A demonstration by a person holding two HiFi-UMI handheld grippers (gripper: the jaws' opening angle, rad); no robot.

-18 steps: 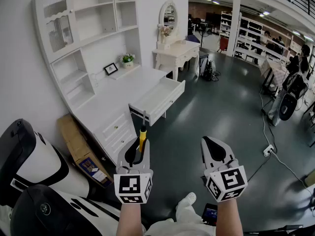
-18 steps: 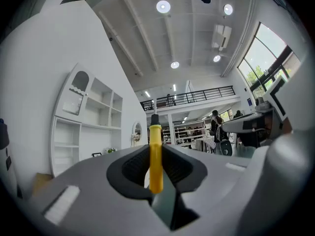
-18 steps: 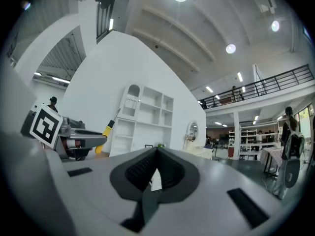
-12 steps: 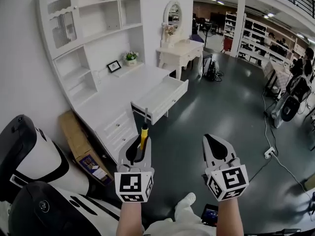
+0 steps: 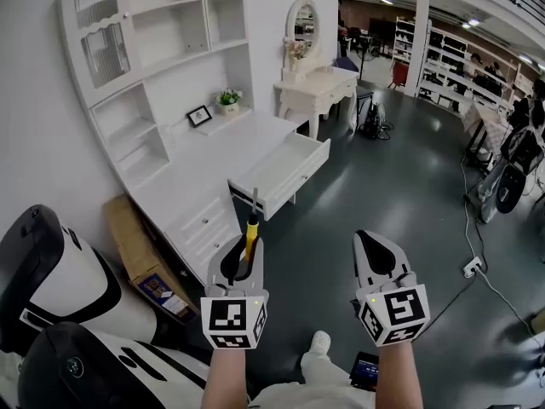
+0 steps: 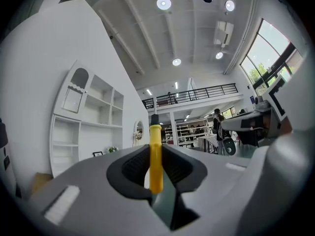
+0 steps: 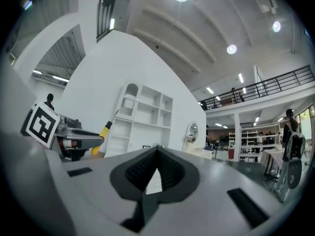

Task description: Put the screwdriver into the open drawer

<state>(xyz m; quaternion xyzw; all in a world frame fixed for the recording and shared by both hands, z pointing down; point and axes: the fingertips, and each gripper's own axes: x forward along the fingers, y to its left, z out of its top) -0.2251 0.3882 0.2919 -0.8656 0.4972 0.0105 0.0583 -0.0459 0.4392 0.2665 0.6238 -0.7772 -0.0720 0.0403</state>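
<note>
My left gripper [image 5: 244,247] is shut on a screwdriver [image 5: 249,232] with a yellow handle; the metal shaft sticks out forward past the jaw tips. In the left gripper view the yellow handle [image 6: 155,156] stands upright between the dark pads [image 6: 132,167]. The white desk [image 5: 196,173] is ahead and to the left, its open drawer [image 5: 281,170] pulled out toward the dark floor, well beyond the screwdriver tip. My right gripper [image 5: 368,244] hangs level beside the left one, shut with nothing in it. The right gripper view catches the left gripper [image 7: 74,141] and the screwdriver [image 7: 103,132] at the left.
A white shelf unit [image 5: 153,58] rises over the desk, holding a small picture frame [image 5: 192,118] and a plant [image 5: 224,100]. Beyond stands a white vanity table with mirror [image 5: 315,88]. A cardboard box [image 5: 136,250] leans by the desk. A cable and power strip [image 5: 471,267] lie at the right.
The desk and drawer have drifted slightly right in the head view, and both grippers sit a little lower. The screwdriver stays gripped in the left jaws.
</note>
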